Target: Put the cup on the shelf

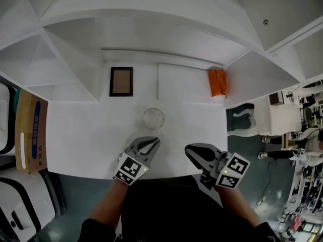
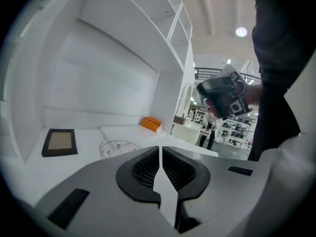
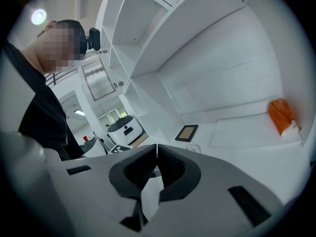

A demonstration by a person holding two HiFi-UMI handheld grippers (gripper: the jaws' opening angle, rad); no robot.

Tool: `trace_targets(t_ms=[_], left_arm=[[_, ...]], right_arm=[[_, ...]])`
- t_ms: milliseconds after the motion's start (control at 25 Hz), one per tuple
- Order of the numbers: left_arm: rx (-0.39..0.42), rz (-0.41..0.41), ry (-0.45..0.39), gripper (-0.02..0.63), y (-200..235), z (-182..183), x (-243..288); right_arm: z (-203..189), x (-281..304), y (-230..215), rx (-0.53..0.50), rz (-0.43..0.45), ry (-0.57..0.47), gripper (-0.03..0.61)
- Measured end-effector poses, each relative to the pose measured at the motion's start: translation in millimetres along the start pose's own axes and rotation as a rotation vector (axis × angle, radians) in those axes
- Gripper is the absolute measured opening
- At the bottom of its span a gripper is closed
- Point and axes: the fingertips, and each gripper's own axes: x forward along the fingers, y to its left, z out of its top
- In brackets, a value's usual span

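The clear cup (image 1: 153, 118) stands on the white table (image 1: 86, 135), just past the tip of the left gripper (image 1: 150, 143). The left gripper and the right gripper (image 1: 190, 150) are both squeezed closed, with nothing inside them.

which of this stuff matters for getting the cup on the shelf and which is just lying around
For the job:
- clear cup, standing on the white surface
- white shelf
- left gripper and right gripper, both shut, empty

Just lying about:
- picture frame
- orange object
- cardboard box
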Motion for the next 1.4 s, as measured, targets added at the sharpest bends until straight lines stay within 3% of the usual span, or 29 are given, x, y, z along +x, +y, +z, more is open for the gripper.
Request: trace_targets(t_ms=[160,360,520,840,1400], left_arm=[[-0.047,0.035,0.014,0.014,11,-13,12],[-0.025,0.060,0.059,0.053,16,-26,27],[-0.052,0.049,0.072,0.075,22,-32,36],[-0.013,0.017,0.133,0.095,14,-44,47],[-0.040,-0.004,0.157,0.101,7,-60,74]], right_arm=[[-7,-8,-9,0.022,-0.024,0.010,0.017],[-9,-12,-18,0.046,-0.035,0.010,0.017],[-9,-6,-23,0.056,-0.023,0.011,0.017],[-4,10,-28,0.062,0.008,0.024,0.017],[-13,-2,-34,0.078,-0.044,0.046,0.017]])
